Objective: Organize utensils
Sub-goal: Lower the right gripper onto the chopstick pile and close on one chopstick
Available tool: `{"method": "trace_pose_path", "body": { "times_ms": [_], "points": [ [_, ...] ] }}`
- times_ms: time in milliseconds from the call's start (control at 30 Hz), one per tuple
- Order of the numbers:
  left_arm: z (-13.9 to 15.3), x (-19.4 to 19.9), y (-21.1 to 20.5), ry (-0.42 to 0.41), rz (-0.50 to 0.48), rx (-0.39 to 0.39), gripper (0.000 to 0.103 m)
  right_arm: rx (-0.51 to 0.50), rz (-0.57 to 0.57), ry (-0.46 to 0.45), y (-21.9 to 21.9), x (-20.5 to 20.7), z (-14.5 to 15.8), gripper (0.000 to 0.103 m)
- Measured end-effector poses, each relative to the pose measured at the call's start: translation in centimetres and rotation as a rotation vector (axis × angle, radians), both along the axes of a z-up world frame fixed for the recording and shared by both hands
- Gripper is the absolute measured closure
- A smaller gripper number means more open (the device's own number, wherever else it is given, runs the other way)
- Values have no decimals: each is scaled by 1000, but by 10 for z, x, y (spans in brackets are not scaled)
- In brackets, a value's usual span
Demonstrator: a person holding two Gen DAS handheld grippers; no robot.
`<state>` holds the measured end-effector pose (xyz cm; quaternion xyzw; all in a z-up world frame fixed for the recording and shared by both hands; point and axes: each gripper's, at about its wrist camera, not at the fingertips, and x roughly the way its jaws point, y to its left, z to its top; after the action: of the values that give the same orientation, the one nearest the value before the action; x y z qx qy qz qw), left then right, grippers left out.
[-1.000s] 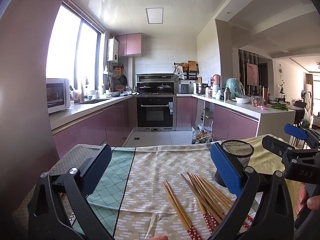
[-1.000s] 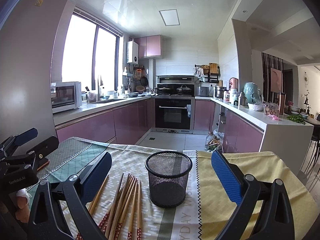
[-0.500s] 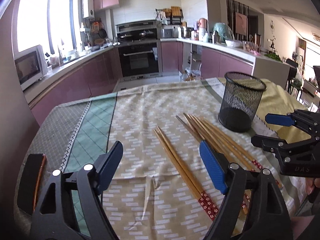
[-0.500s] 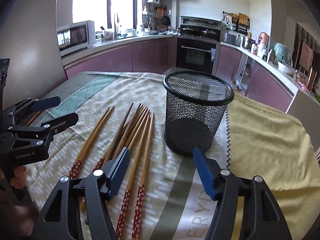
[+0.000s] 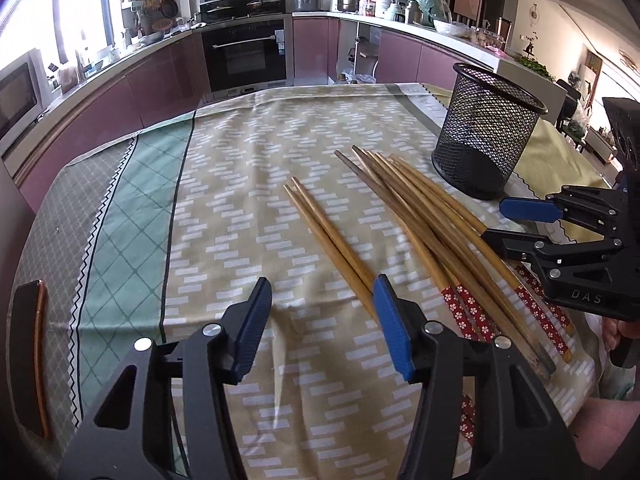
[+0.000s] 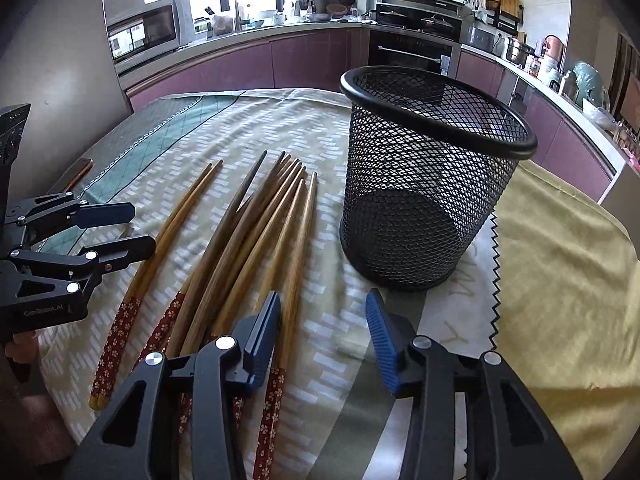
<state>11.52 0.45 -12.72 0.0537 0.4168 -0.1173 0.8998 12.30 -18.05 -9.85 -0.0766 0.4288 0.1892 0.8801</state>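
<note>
Several wooden chopsticks with red flowered handles lie on the tablecloth: a separate pair [image 5: 332, 236] to the left and a bundle [image 5: 432, 224] to its right; the bundle also shows in the right wrist view [image 6: 256, 236]. A black mesh cup [image 5: 486, 136] stands upright and empty beyond the bundle, also in the right wrist view [image 6: 428, 172]. My left gripper [image 5: 322, 316] is open and empty, low over the cloth at the pair's handle end. My right gripper [image 6: 324, 324] is open and empty, just in front of the cup, its left finger over the bundle.
A patterned cloth [image 5: 240, 200] covers the table, with a yellow cloth [image 6: 560, 264] on the right side. A dark phone [image 5: 28, 360] lies near the table's left edge. Kitchen counters, an oven and a microwave stand beyond the table.
Both grippers have tilted down and moved forward, closer to the table. The chopsticks and the cup now fill more of both views. Neither gripper has taken hold of anything.
</note>
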Motion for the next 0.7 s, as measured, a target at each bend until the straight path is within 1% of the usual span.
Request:
{"method": "trace_pose_path", "body": {
  "times_ms": [233,267,400,467,600,633,667,700],
  "points": [
    [6,14,-5,53,-22,-3,55,-11,14,5,7,6,0,66],
    [6,15,-5,58,-23,-5,57,-11,15,8,8,7,0,68],
    [3,21,-4,91,-37,-31,73,2,15,18,8,11,0,68],
    [3,20,-6,87,-38,-14,76,9,16,22,7,11,0,69],
    [2,23,-4,93,-35,-25,77,19,11,31,6,12,0,70],
    [2,23,-5,92,-33,-23,77,24,12,34,6,12,0,73],
    [2,23,-6,88,-29,-18,79,31,13,38,5,13,0,76],
    [2,23,-5,85,-19,-17,84,35,12,39,5,13,0,78]
  ]
}}
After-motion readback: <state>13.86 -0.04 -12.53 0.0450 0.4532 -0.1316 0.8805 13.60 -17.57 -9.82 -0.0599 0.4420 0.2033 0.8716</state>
